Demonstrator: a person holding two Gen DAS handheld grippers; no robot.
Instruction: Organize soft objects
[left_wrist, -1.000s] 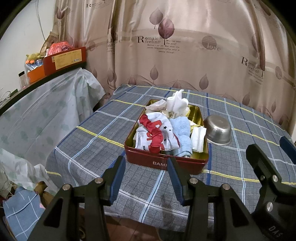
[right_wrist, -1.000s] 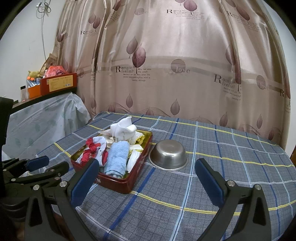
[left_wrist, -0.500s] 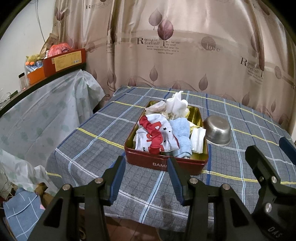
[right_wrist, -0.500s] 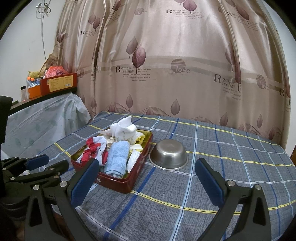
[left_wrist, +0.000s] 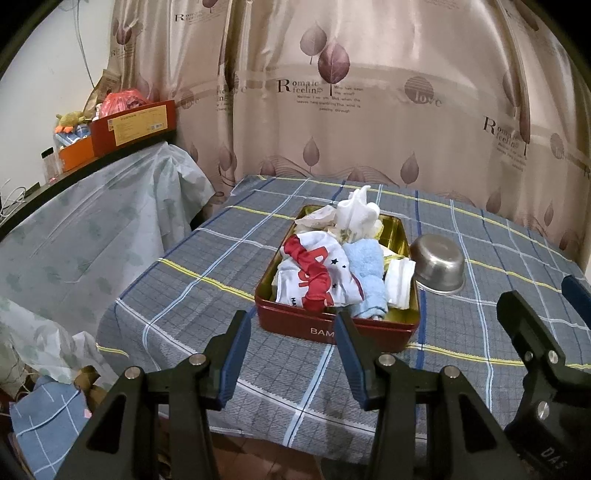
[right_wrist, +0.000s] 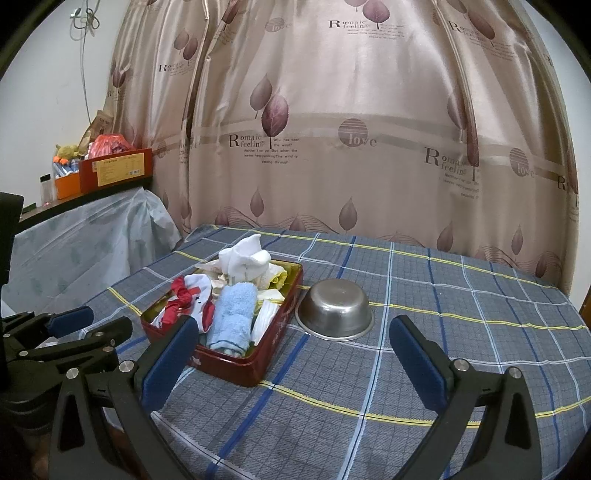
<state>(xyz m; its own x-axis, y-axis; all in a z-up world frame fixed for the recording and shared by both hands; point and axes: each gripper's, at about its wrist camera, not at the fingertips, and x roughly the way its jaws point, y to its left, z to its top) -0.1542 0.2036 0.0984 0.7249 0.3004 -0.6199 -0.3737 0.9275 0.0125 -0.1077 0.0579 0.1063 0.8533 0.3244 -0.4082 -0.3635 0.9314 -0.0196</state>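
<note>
Grippers come first, nearest to where I stand: the left gripper (left_wrist: 291, 354) hangs off the near edge of the bench (left_wrist: 177, 295), jaws apart with nothing between them, and the right gripper (right_wrist: 295, 363) sits beside it, jaws set wider still and likewise empty. Neither touches anything.

Just past them, on the checked cloth, is the red tin (left_wrist: 332, 328), gold inside and open-topped. All the soft things I can see lie in it: a white cloth with a red band (left_wrist: 314, 273) at the left, a rolled blue towel (left_wrist: 365, 273) beside it, a folded white piece (left_wrist: 399, 280) against the right wall, and at the far end a white knotted cloth (left_wrist: 356, 212) standing up over some crumpled pale and yellowish scraps. Nothing soft lies loose on the bench.

Close against the tin's right side stands a steel bowl (right_wrist: 336, 308), upside down.

Beyond that the bench runs bare to the leaf-print curtain (right_wrist: 332, 147).

As for progress, it could be either end of the job. If the tin is where things belong, it looks finished. If they are to be taken out and sorted, nothing has begun, and every piece is yet to be lifted.
</note>
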